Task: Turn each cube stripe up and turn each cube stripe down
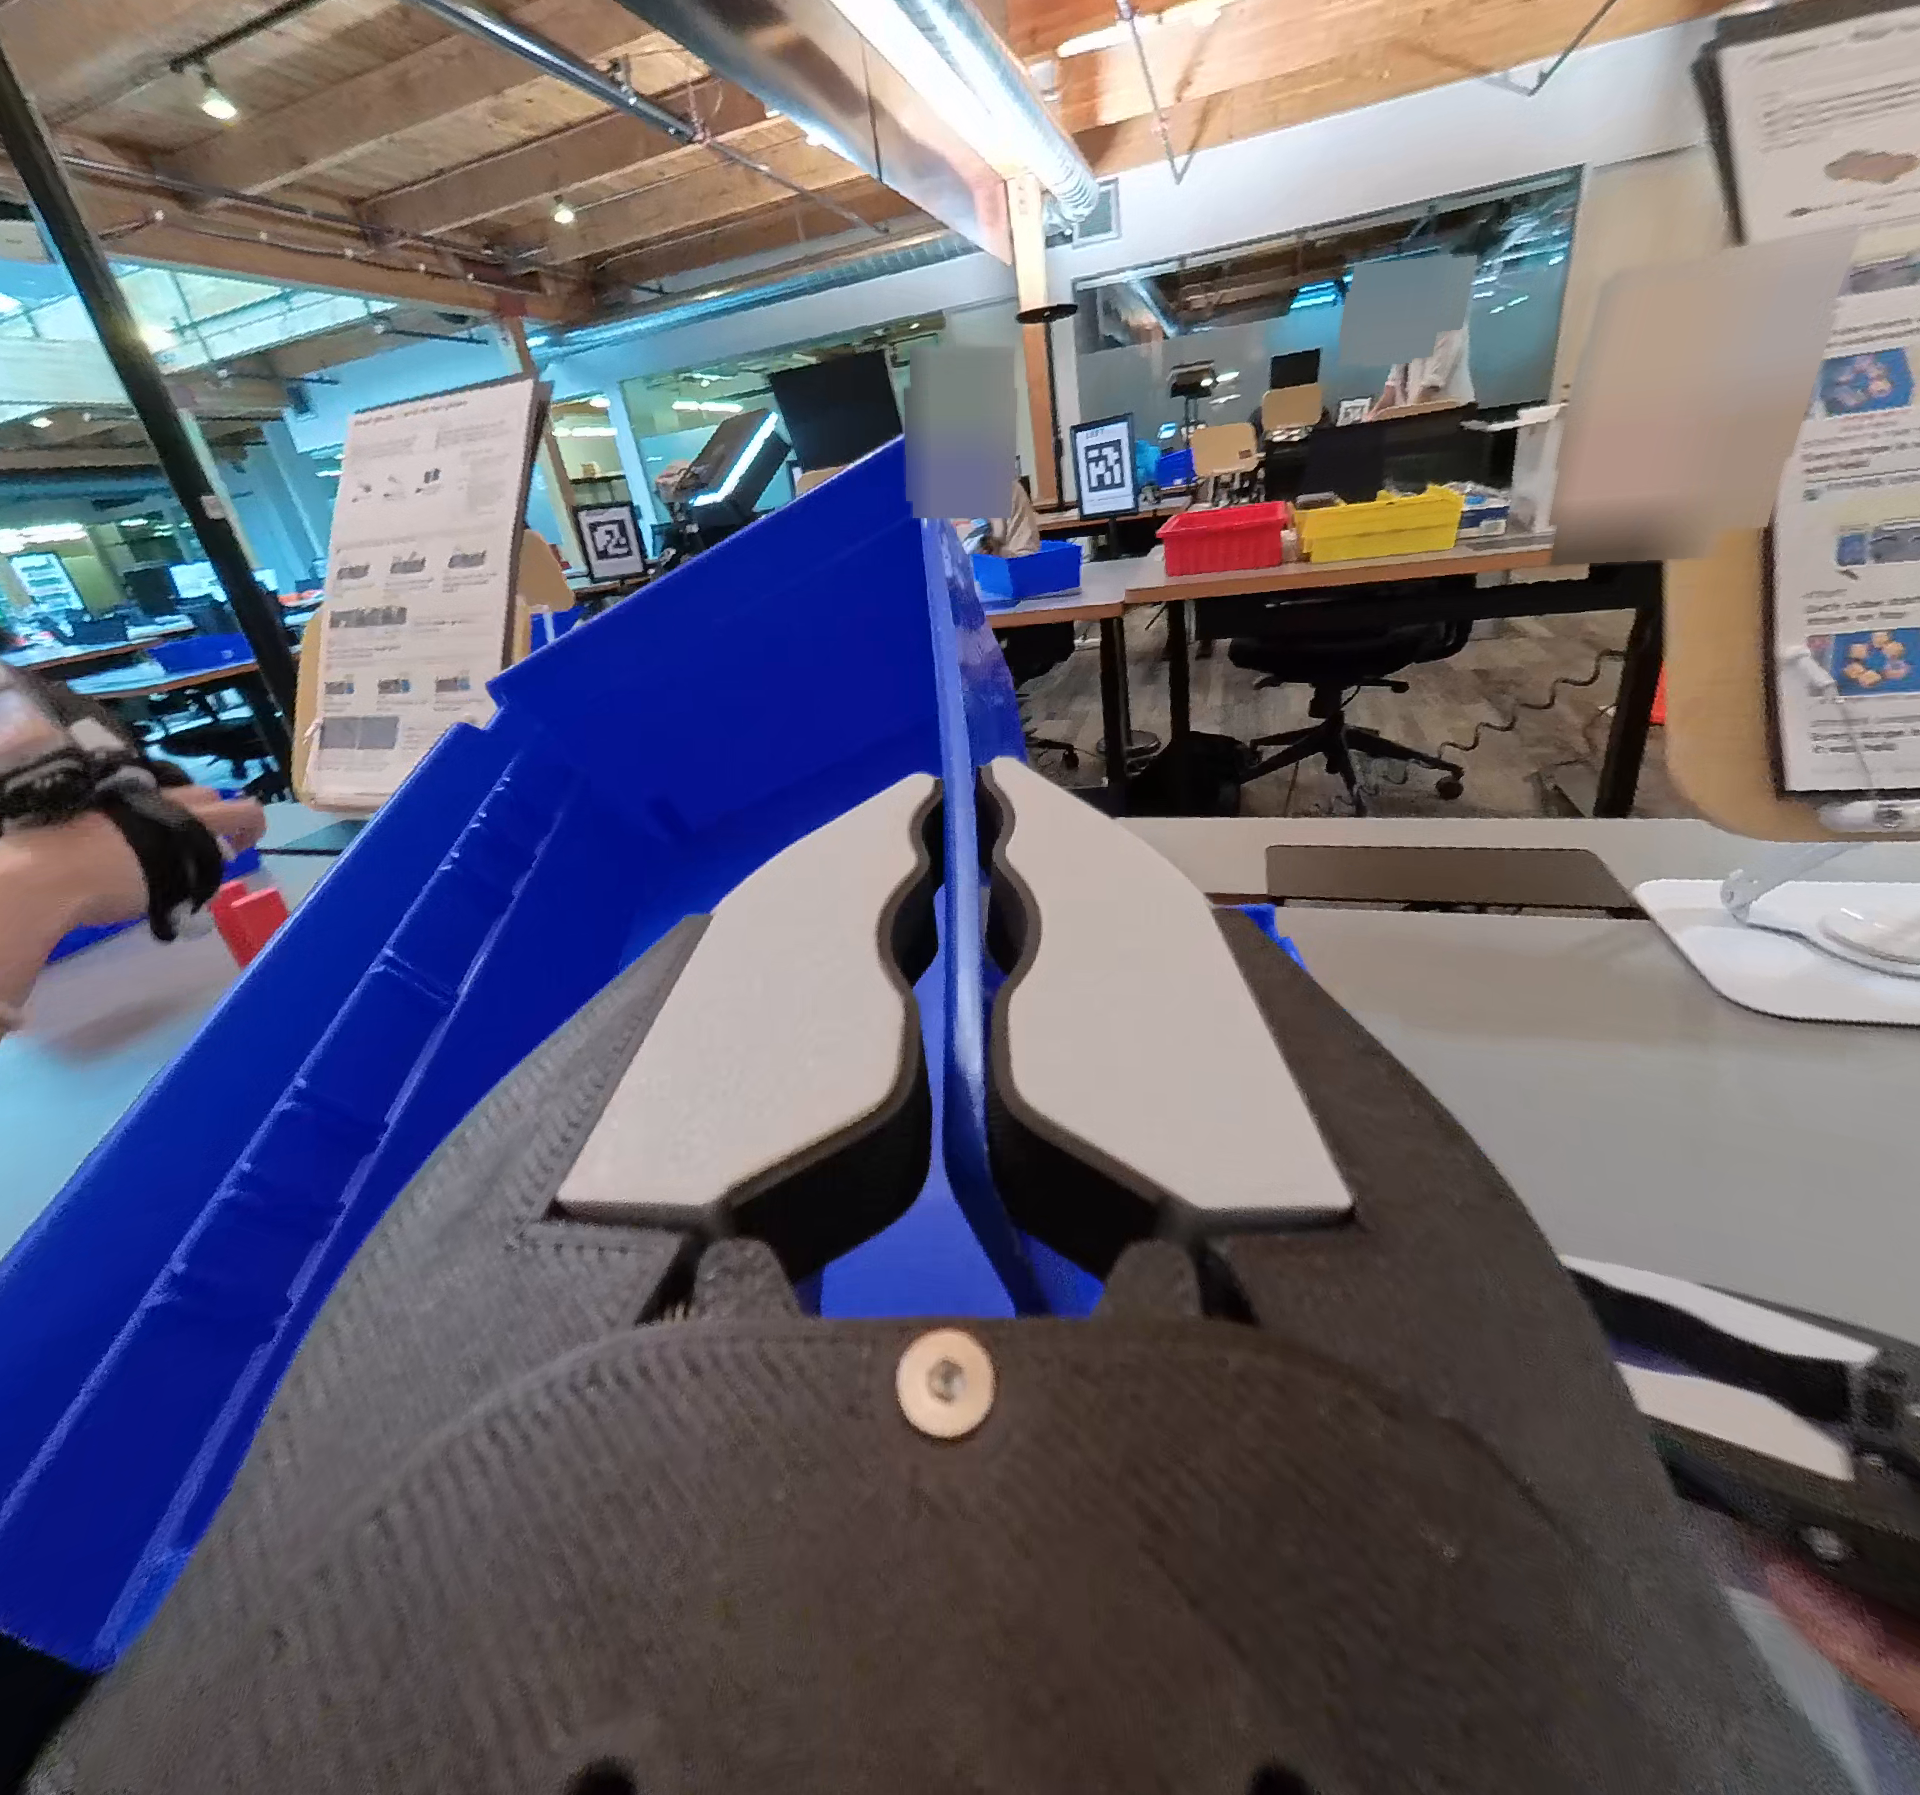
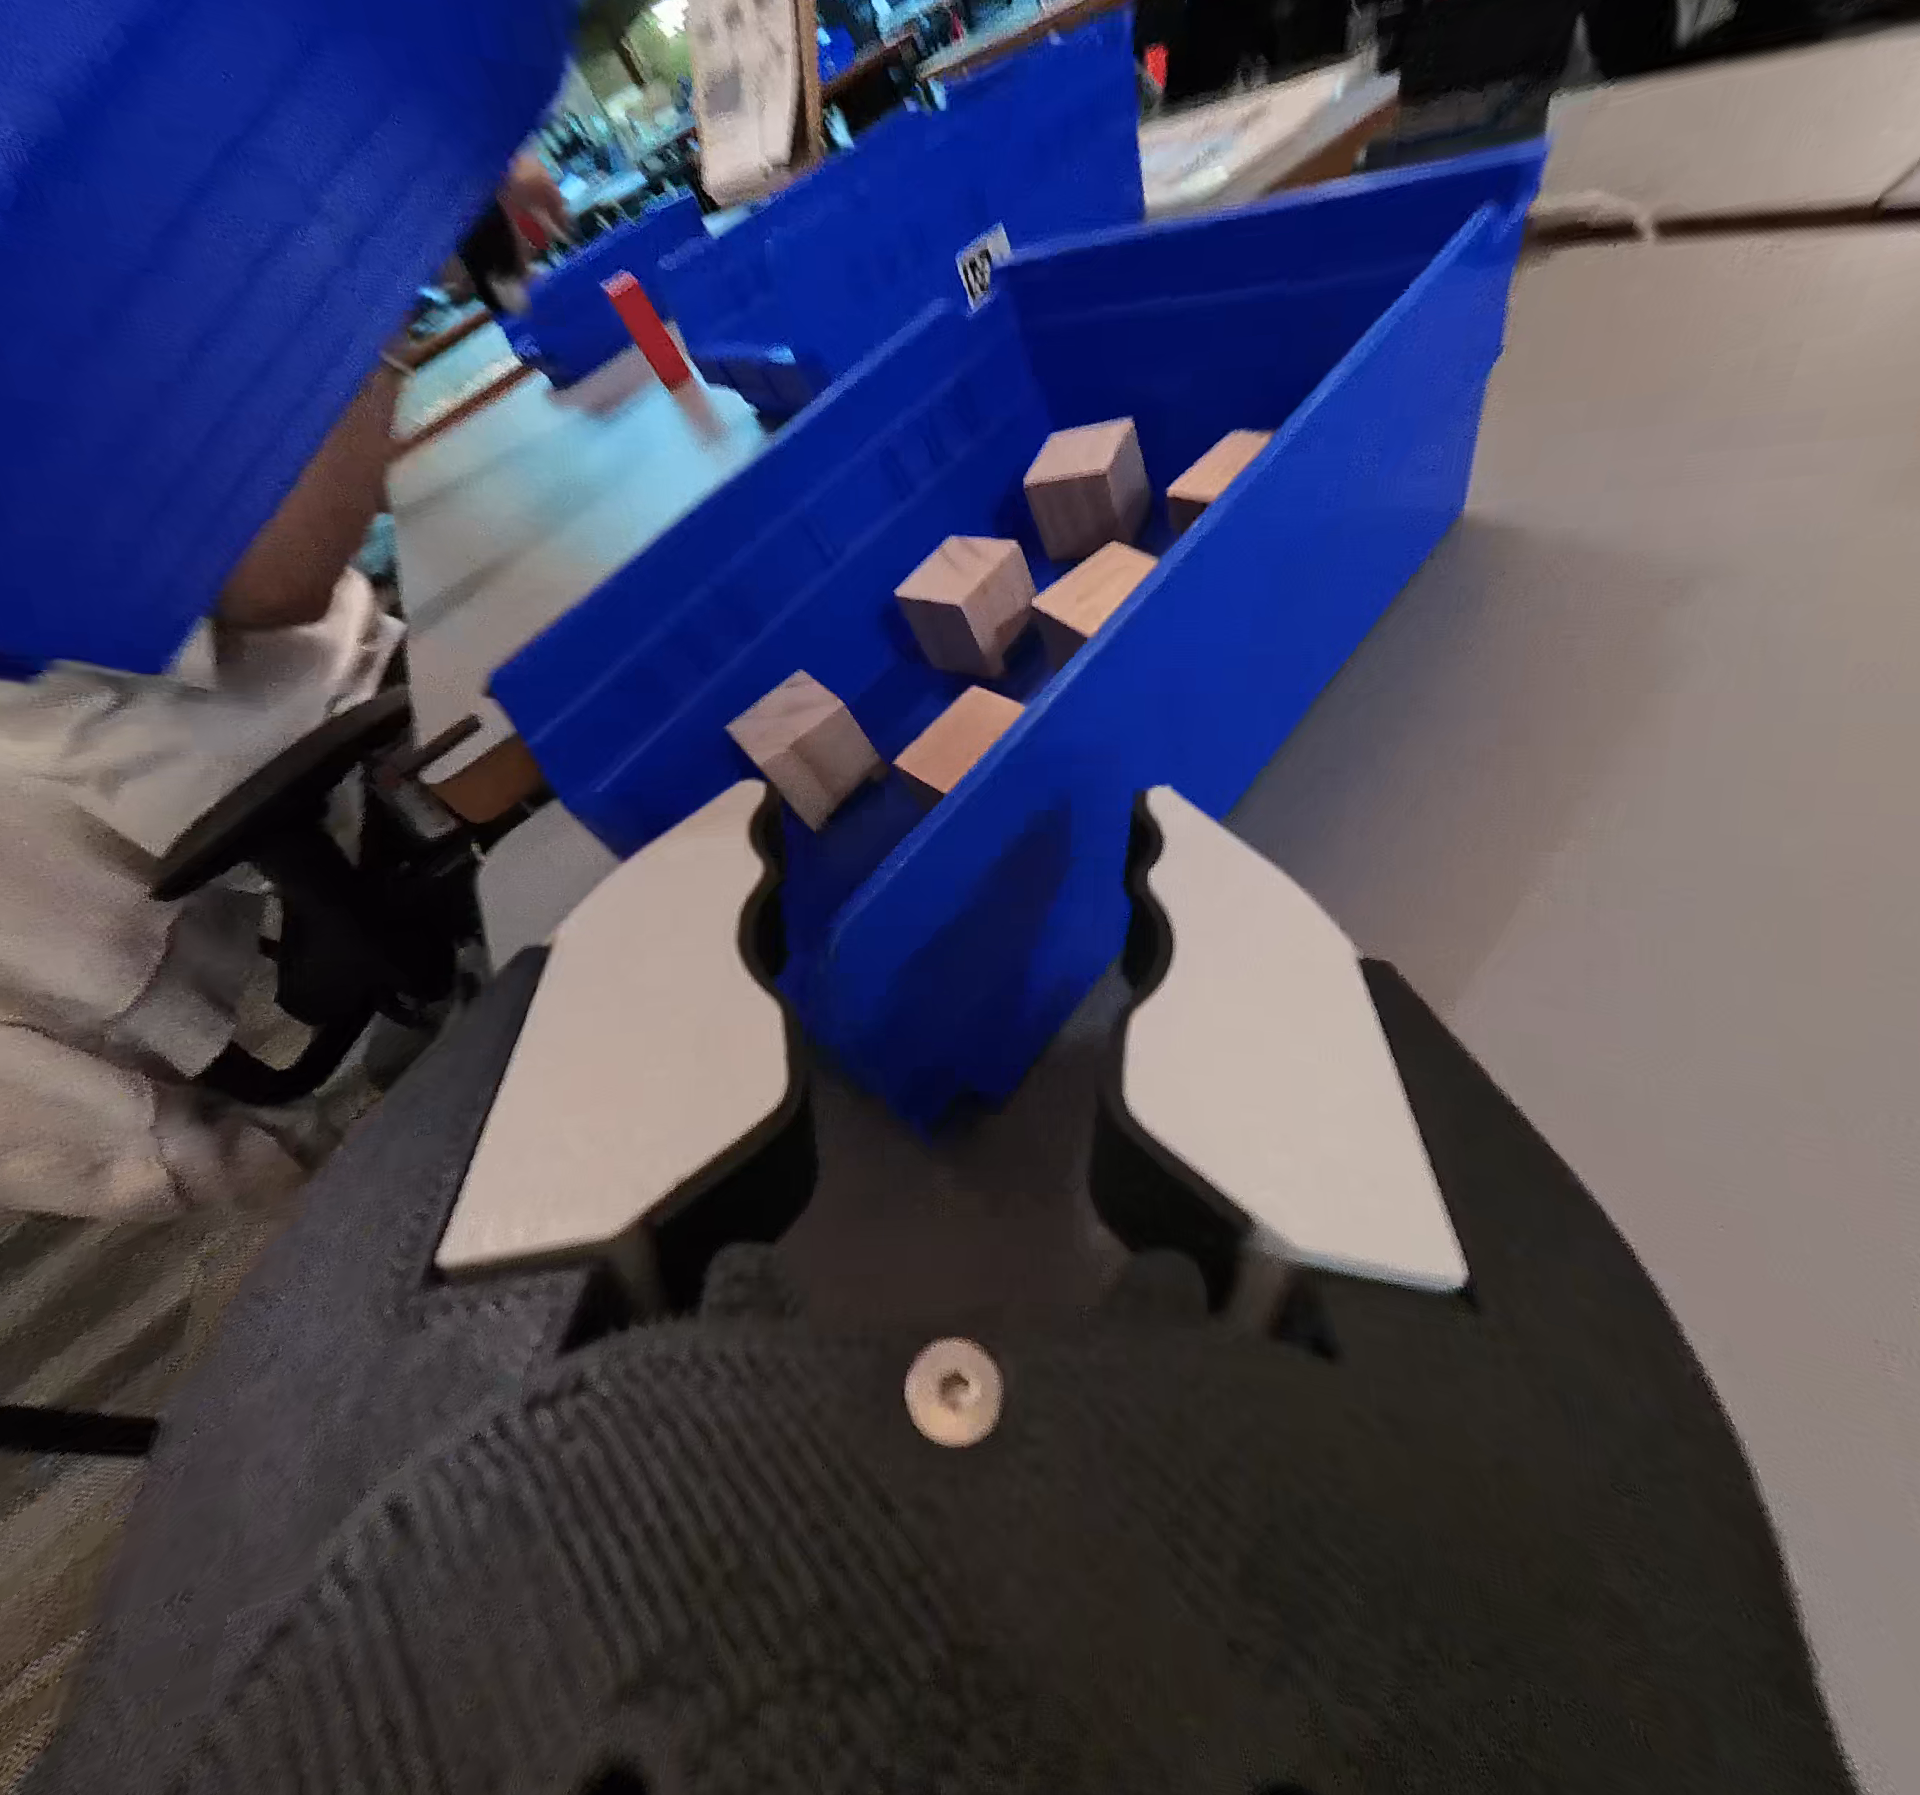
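A blue bin [image 2: 1299,550] holds several plain wooden cubes [image 2: 961,602]; no stripe shows on any visible face. My right gripper [image 2: 954,810] is closed on the bin's near corner, with the wall filling the gap between its fingers. In the left wrist view the same kind of blue bin [image 1: 675,706] rises tilted on the left. My left gripper [image 1: 966,800] is shut tight on its thin side wall. The cubes are hidden in that view.
The grey table [image 2: 1662,706] spreads to the right. More blue bins [image 2: 935,187] and a red block [image 2: 649,327] stand behind. A person in a blue shirt [image 2: 208,187] is close on the left. A white stand base [image 1: 1818,956] sits at the right, a gloved hand [image 1: 94,862] at the left.
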`<state>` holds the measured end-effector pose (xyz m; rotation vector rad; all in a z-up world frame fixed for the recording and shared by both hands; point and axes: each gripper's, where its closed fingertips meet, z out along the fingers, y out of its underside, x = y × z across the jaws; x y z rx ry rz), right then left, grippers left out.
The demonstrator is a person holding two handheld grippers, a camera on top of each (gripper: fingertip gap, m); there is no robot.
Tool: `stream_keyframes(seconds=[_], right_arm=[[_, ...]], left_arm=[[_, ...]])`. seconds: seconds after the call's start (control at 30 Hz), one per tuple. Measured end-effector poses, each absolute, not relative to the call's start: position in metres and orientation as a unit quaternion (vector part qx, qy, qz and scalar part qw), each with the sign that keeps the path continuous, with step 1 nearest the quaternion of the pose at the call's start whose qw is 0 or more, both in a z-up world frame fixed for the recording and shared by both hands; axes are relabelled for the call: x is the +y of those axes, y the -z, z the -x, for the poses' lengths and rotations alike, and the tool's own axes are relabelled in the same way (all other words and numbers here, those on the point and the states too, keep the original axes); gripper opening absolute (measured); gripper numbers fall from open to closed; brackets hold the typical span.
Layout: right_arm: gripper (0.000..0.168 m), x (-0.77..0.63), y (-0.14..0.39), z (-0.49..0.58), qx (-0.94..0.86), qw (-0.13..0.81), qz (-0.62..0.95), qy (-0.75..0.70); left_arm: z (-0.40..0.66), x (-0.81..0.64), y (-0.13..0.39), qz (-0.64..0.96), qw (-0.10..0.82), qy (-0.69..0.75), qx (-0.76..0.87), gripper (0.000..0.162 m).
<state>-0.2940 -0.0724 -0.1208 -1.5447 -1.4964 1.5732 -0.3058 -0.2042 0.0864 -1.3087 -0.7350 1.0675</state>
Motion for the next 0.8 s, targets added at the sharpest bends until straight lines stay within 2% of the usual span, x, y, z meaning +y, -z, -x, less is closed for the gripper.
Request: stream_keyframes(seconds=[0.17, 0.3, 0.37, 0.43, 0.5, 0.6, 0.63, 0.67, 0.8], right_arm=[[0.070, 0.005, 0.073, 0.229, -0.530, 0.281, 0.527, -0.602], [0.068, 0.107, 0.056, 0.165, -0.488, 0.331, 0.549, -0.593], [0.070, 0.149, 0.054, 0.131, -0.439, 0.297, 0.588, -0.611], [0.085, 0.174, 0.045, 0.096, -0.393, 0.240, 0.593, -0.660], [0.086, 0.201, 0.042, 0.064, -0.354, 0.233, 0.598, -0.680], [0.088, 0.247, 0.053, 0.023, -0.350, 0.337, 0.603, -0.633], [0.084, 0.259, 0.058, 0.010, -0.356, 0.372, 0.603, -0.609], [0.089, 0.269, 0.063, -0.003, -0.356, 0.398, 0.609, -0.587], [0.074, 0.255, 0.053, -0.035, -0.359, 0.348, 0.604, -0.620]], left_arm=[[0.282, -0.156, -0.097, 0.592, 0.632, -0.418, -0.276, 0.004], [0.247, -0.084, -0.096, 0.625, 0.669, -0.340, -0.214, 0.004], [0.222, -0.041, -0.091, 0.642, 0.686, -0.293, -0.176, 0.004], [0.192, 0.002, -0.083, 0.656, 0.698, -0.248, -0.139, 0.004], [0.158, 0.045, -0.068, 0.673, 0.702, -0.209, -0.103, 0.004], [0.108, 0.104, -0.034, 0.695, 0.699, -0.160, -0.052, 0.004], [0.094, 0.121, -0.021, 0.703, 0.695, -0.144, -0.042, 0.004], [0.080, 0.138, -0.006, 0.714, 0.688, -0.126, -0.034, 0.004], [0.037, 0.193, 0.046, 0.762, 0.645, -0.054, -0.010, 0.004]])
